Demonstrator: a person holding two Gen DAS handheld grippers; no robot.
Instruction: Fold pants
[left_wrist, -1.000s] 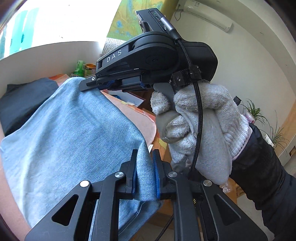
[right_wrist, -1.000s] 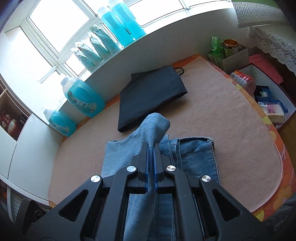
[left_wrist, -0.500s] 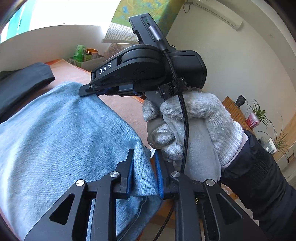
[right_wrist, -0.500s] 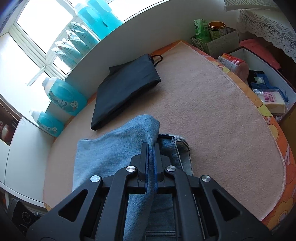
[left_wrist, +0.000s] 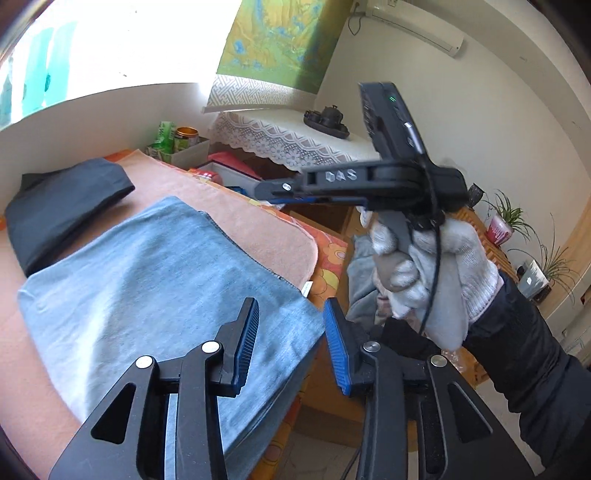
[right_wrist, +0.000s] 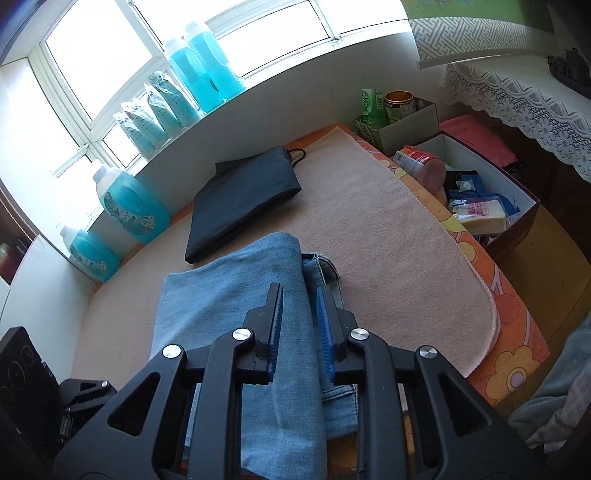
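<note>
Both tongs spread, gripping nothing: left gripper (left_wrist: 290, 332), right gripper (right_wrist: 299, 325). Jeans (right_wrist: 236, 291), frame centre, folded; denim thick, limp, heavy. You pinch stacked edge layers together.

jeans (right_wrist: 236, 295): the near end runs out past the bottom edge under the right gripper (right_wrist: 299, 325); lower layers covered by the top fold
right gripper (left_wrist: 280, 186): motion-blurred in the left view, fingertips indistinct
folded black garment (left_wrist: 62, 206): left part cut by the picture's rim
carton (right_wrist: 367, 99): print too small to read
</note>
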